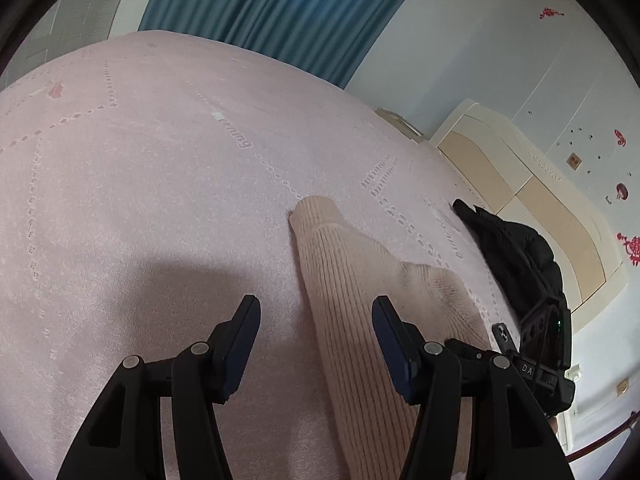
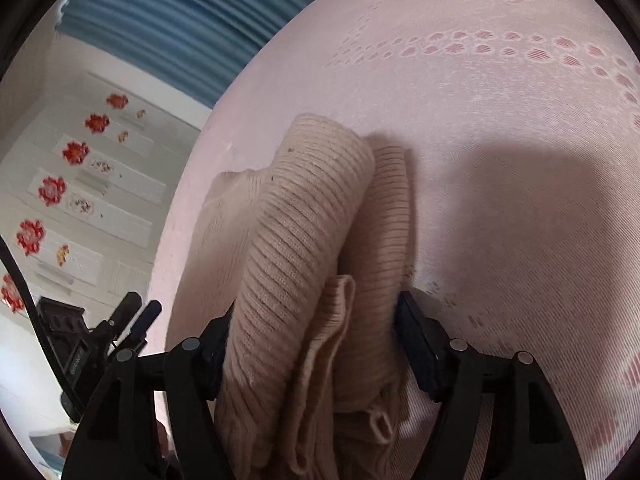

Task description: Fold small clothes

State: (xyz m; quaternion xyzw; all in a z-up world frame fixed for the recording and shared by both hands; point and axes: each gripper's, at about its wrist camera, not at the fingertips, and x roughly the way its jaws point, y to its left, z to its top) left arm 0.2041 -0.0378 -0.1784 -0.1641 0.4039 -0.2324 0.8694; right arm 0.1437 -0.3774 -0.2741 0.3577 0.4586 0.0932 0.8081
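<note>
Fingers [image 1: 382, 312] of the left gripper [image 1: 316, 308] gape empty, while the right gripper [image 2: 316, 324] pinches the soft, limp ribbed sweater [image 2: 304, 216] bunched on the bed [image 2: 500, 200].

A beige ribbed-knit sweater [image 2: 304, 240] lies on a pink woven bedspread [image 1: 140, 180] with a faint sheen and openwork dots.

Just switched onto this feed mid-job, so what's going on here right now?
A person with a gripper in each hand is folding a beige ribbed knit on a bed with a pink cover. The right gripper has bunched folds of the knit between its fingers; its jaws look partly closed around the bundle, though how firm the grip is can't be told. The left gripper is open and holds nothing, with part of the knit lying between its fingers. A black garment lies near the headboard.
</note>
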